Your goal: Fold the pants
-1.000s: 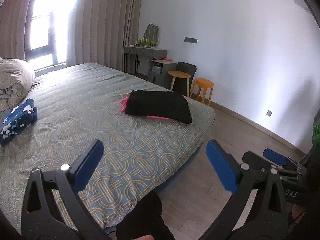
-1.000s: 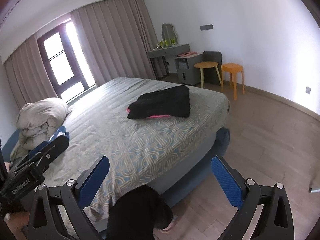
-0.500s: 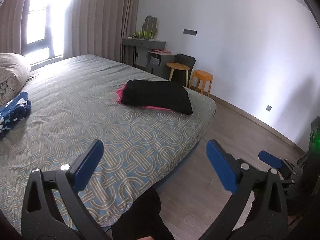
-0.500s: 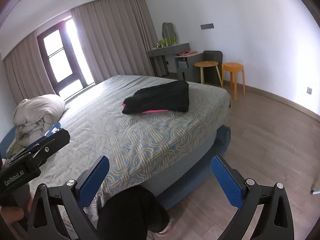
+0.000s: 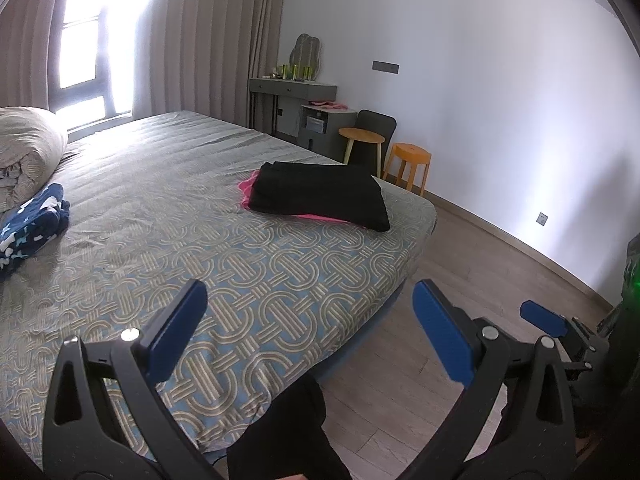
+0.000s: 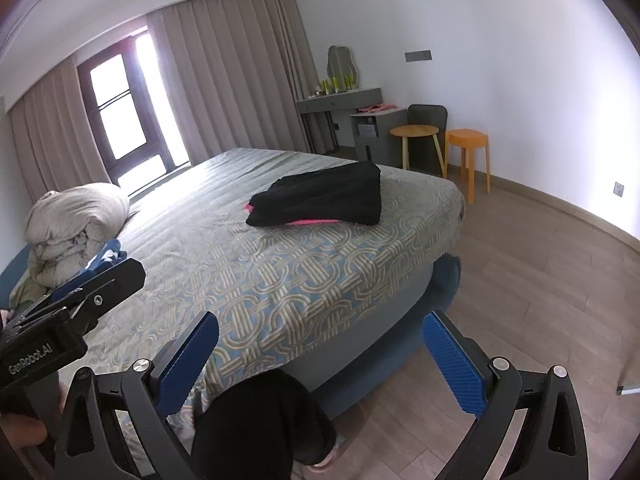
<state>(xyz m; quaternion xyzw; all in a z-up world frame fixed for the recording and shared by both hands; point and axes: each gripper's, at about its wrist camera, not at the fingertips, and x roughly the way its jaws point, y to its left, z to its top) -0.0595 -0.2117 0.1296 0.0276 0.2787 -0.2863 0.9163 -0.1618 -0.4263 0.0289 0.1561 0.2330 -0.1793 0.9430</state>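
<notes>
Two garments stacked: black pants [image 5: 320, 196] folded atop a pink piece [image 5: 247, 190], near far corner of bed [image 5: 224, 248], well apart from both tools. Left tool [image 5: 310, 330] spread wide, holding nothing; right tool [image 6: 320, 354] likewise spread, empty. Viewed against a second ago: stack nearer and larger in both views, tools carried closer along bed edge. Judged an approach, no grasp begun. Blue patterned cloth [image 5: 30, 230] and rolled duvet [image 5: 28, 152] off left.

On the bed [image 5: 280, 264]: one black folded garment [image 5: 320, 196], one pink garment [image 5: 246, 190] beneath, one navy patterned garment [image 5: 32, 226], one bundled duvet [image 5: 28, 148]; beyond it, two stools [image 5: 408, 160].
</notes>
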